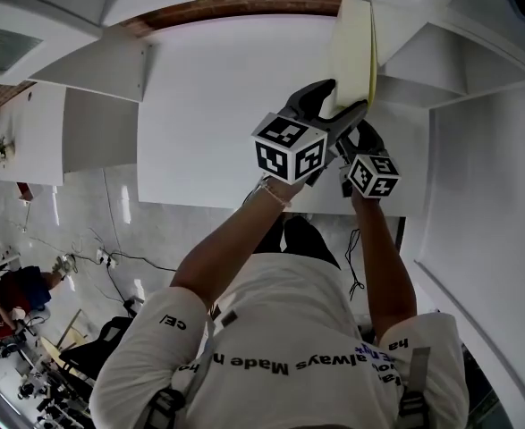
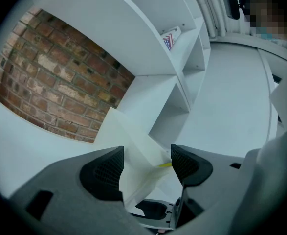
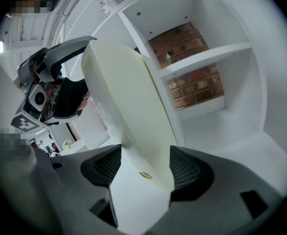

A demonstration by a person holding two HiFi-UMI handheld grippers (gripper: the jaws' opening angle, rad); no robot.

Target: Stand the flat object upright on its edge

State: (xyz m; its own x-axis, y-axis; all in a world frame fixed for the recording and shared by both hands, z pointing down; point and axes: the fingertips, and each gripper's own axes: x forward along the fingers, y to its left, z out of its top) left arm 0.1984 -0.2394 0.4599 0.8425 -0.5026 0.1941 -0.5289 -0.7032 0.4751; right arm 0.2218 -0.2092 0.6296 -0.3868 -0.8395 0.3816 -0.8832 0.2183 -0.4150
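Note:
The flat object (image 1: 350, 52) is a thin cream panel with a yellow edge. It stands on its edge on the white shelf board (image 1: 235, 105), close to an upright divider (image 1: 405, 56). My left gripper (image 1: 345, 96) straddles its near end. In the left gripper view the panel (image 2: 133, 146) runs slantwise between the wide jaws of the left gripper (image 2: 145, 163), against the left pad (image 2: 104, 173), with no clear press from the right one. My right gripper (image 3: 142, 163) is shut on the panel (image 3: 123, 97) lower down, both pads on its faces.
The shelf unit has white compartments on both sides and a brick wall (image 1: 235, 9) behind. A small box with flag print (image 2: 170, 37) lies in a higher compartment. A person (image 1: 21, 293) sits far left on the floor level, beside cables (image 1: 110, 259).

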